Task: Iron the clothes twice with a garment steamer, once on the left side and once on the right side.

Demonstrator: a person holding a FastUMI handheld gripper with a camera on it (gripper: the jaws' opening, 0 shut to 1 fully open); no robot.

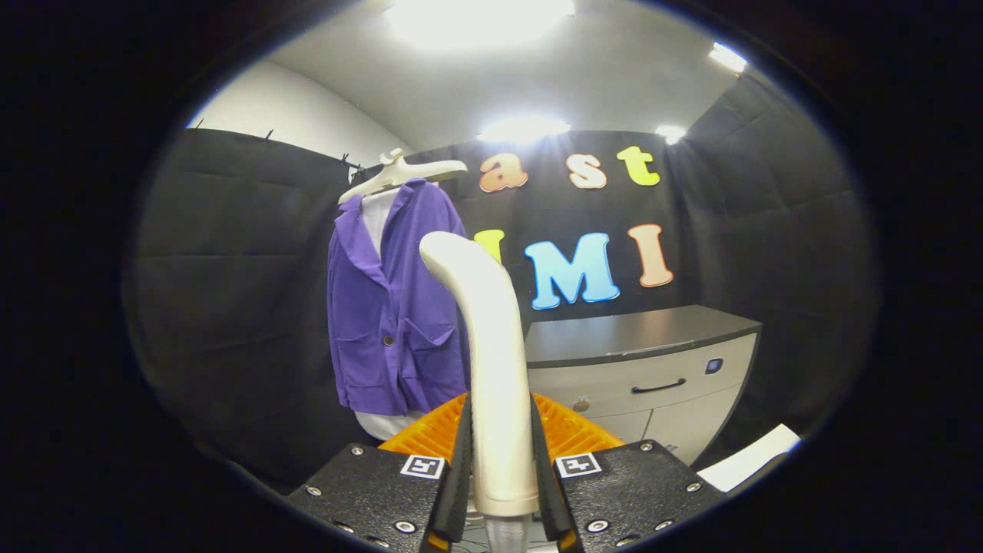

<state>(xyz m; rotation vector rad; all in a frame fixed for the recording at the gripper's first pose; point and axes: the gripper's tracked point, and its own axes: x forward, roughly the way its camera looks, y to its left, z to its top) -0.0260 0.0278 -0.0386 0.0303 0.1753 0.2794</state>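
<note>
the gripper (501,461) is pressed in on the handle of the steamer (491,361), one finger flat against each side of it, so the pinch looks firm and the handle fills the whole gap. the steamer stands upright between the fingers, its cream neck rising and curving over to the left at the top, toward the clothes.

beyond the fingers and a little to the left hangs the purple jacket (392,307), over a white shirt (378,219), on a pale hanger (399,173) against the dark booth wall. the steamer head is near the jacket's right edge in the view, but whether it touches the cloth cannot be told; it seems apart from it.

to the right and farther off stands a cabinet (653,376) with a dark counter (622,334) on top and a drawer with a black handle (658,386).

judging by this, the tool is in hand and raised, and the step is bringing it to the jacket for a pass. the next move calls for carrying the head forward and left onto one side of the jacket front, then drawing it along the cloth, keeping the steamer upright and the pinch tight.
</note>
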